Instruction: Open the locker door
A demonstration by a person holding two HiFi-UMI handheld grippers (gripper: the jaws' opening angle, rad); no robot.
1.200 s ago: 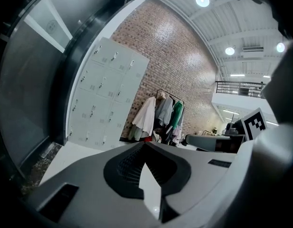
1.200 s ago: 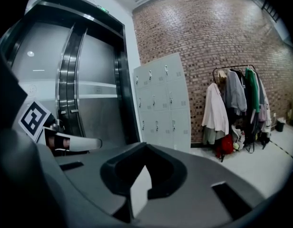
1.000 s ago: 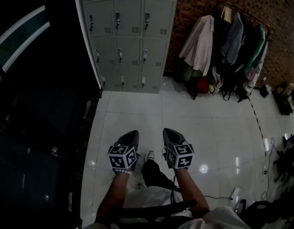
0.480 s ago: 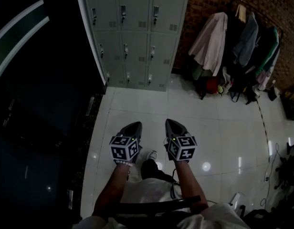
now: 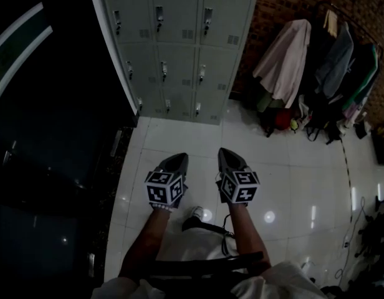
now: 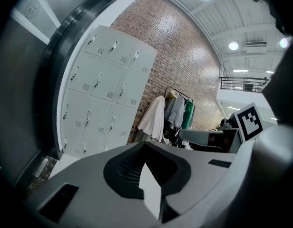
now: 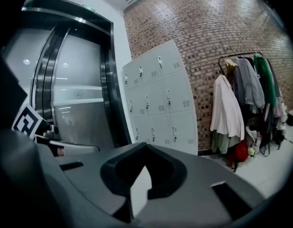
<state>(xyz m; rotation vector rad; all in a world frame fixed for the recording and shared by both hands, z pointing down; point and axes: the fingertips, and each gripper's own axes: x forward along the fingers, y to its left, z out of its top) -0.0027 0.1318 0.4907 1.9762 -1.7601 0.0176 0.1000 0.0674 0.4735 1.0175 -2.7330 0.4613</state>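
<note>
While we stood short of the grey metal lockers [image 5: 179, 42], left tongs [image 5: 174, 164] and right tongs [image 5: 228, 159] clenched empty, shut tips could have glanced off a latch [image 5: 202, 73].

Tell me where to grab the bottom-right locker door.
Take the small upright handle at the door's left edge, straight from the front, jaws either side of it. It stands proud of the flat panel, probably opposite the hinges.

A brick wall [image 5: 285, 5] meets the glossy white floor [image 5: 292, 167].
</note>
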